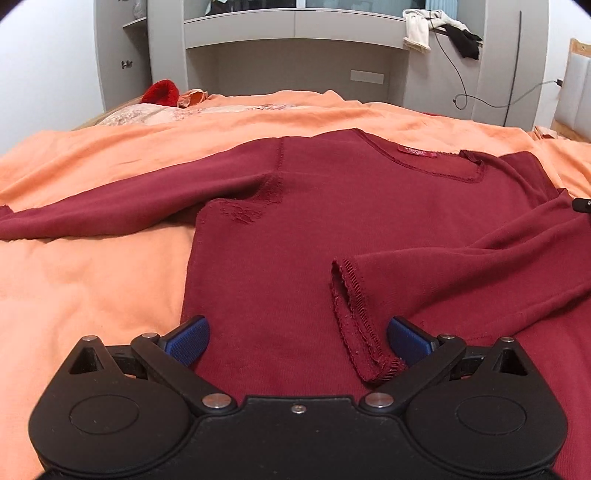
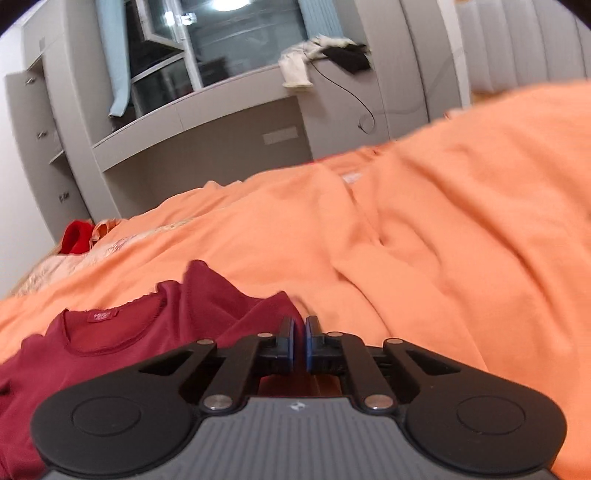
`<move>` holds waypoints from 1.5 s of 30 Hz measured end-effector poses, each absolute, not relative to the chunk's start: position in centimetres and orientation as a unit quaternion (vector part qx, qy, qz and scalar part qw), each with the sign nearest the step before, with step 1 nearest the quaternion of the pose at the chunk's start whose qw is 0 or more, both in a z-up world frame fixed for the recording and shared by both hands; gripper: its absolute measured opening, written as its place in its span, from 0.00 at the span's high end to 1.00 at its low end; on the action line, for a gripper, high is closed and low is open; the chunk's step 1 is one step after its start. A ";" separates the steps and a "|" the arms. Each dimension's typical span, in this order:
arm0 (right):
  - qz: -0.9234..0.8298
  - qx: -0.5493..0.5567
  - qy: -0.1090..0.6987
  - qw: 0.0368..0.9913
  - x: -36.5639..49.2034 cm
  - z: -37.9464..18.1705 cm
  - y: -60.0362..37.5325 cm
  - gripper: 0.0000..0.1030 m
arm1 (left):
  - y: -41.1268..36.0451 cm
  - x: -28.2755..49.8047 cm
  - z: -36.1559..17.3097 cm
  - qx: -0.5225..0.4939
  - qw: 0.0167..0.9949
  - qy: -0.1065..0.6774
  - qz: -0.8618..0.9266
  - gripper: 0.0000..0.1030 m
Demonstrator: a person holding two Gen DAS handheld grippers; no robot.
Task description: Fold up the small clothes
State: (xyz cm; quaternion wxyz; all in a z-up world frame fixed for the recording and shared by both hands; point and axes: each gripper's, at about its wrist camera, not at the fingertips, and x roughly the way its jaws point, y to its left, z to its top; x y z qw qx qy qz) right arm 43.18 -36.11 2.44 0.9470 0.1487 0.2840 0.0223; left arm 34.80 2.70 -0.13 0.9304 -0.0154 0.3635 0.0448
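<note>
A dark red long-sleeved shirt (image 1: pixel 288 229) lies spread on the orange bedspread (image 1: pixel 92 280), neck label (image 1: pixel 416 150) at the far side. Its right sleeve is folded across the body, and the cuff (image 1: pixel 354 317) lies just inside the right blue pad of my left gripper (image 1: pixel 297 328). That gripper hovers open over the shirt's lower body. The other sleeve (image 1: pixel 110 206) stretches out to the left. My right gripper (image 2: pixel 300 332) is shut beside the shirt's folded shoulder (image 2: pixel 229 299), with no cloth seen between its pads. Its tip (image 1: pixel 583 205) shows at the right edge.
The bedspread (image 2: pixel 461 221) is rumpled to the right. A bright red item (image 1: pixel 160 92) lies at the bed's far left corner. Behind stands a grey shelf unit (image 1: pixel 295 26) with white and black clothes (image 1: pixel 436 29) and a hanging cable (image 1: pixel 458 81).
</note>
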 end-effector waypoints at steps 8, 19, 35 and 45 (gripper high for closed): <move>0.033 0.080 0.271 0.959 41.4 3.3 -34.5 0.70 | 3.0 33.3 0.5 -0.022 0.932 0.362 0.015 0.01; 0.066 -0.042 0.250 0.965 32.4 3.3 -33.1 0.28 | 7.0 33.4 1.8 -0.195 0.926 0.321 -0.025 0.19; 0.088 -0.153 0.226 0.958 32.3 0.0 -31.6 0.44 | 3.0 33.2 1.4 -0.121 0.928 0.339 -0.098 0.70; 0.071 -0.194 0.215 0.955 33.2 -0.5 -32.2 0.92 | -0.1 30.7 1.3 -0.033 0.948 0.297 -0.107 0.93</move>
